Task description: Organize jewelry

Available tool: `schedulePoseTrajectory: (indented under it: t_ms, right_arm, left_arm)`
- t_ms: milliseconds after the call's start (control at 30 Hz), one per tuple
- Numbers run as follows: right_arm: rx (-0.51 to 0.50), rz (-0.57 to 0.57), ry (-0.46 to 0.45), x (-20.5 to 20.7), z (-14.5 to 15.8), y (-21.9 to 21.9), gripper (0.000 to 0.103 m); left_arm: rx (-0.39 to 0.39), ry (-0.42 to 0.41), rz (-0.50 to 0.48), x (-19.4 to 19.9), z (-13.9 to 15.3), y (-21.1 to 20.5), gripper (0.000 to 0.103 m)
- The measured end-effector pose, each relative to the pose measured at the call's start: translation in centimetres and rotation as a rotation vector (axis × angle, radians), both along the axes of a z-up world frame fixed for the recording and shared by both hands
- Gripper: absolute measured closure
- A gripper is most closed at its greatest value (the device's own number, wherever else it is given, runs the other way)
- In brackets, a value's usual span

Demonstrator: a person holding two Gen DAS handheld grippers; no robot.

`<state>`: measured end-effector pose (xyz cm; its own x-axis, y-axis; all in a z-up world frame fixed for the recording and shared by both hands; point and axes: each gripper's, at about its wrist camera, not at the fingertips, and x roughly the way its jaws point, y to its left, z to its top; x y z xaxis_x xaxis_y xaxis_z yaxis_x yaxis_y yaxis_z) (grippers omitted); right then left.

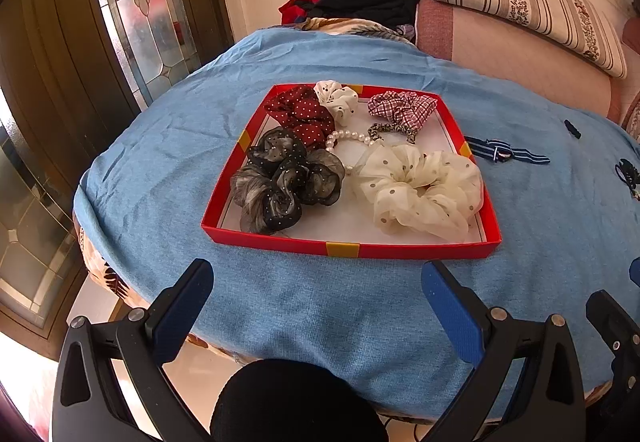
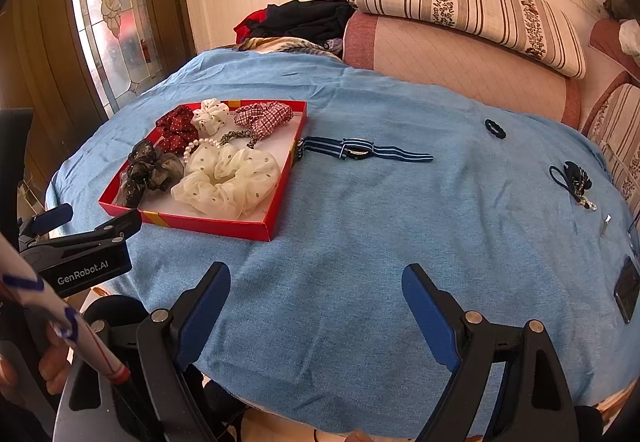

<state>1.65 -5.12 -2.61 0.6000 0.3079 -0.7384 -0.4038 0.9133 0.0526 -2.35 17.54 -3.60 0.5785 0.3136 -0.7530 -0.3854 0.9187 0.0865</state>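
Note:
A shallow red tray (image 1: 344, 249) (image 2: 256, 230) sits on the blue cloth and holds several scrunchies: a cream one (image 1: 420, 189) (image 2: 228, 177), a dark sheer one (image 1: 284, 177), a red dotted one (image 1: 300, 113), a plaid one (image 1: 400, 107), plus a pearl bracelet (image 1: 352, 139). A striped blue band (image 1: 504, 153) (image 2: 364, 151) lies right of the tray. A small black hair tie (image 2: 495, 129) and a dark corded charm (image 2: 572, 177) lie further right. My left gripper (image 1: 320, 298) is open and empty, in front of the tray. My right gripper (image 2: 316, 298) is open and empty over bare cloth.
The blue cloth (image 2: 360, 242) covers a round table. A pink sofa (image 2: 460, 69) with a striped cushion (image 2: 460, 1) stands behind, with dark clothes (image 2: 304, 21) piled at its left. A glass door (image 1: 140, 1) is at left. A small dark flat object (image 2: 626, 292) lies at the table's right edge.

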Motion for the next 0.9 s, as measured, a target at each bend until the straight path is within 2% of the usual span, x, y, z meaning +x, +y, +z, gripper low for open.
schedulePoseTrajectory:
  t_ms: [900]
  right_arm:
    - [0.003, -0.004, 0.002, -0.02, -0.09, -0.12, 0.012]
  left_arm:
    - [-0.005, 0.007, 0.014, 0.03, -0.08, 0.28, 0.000]
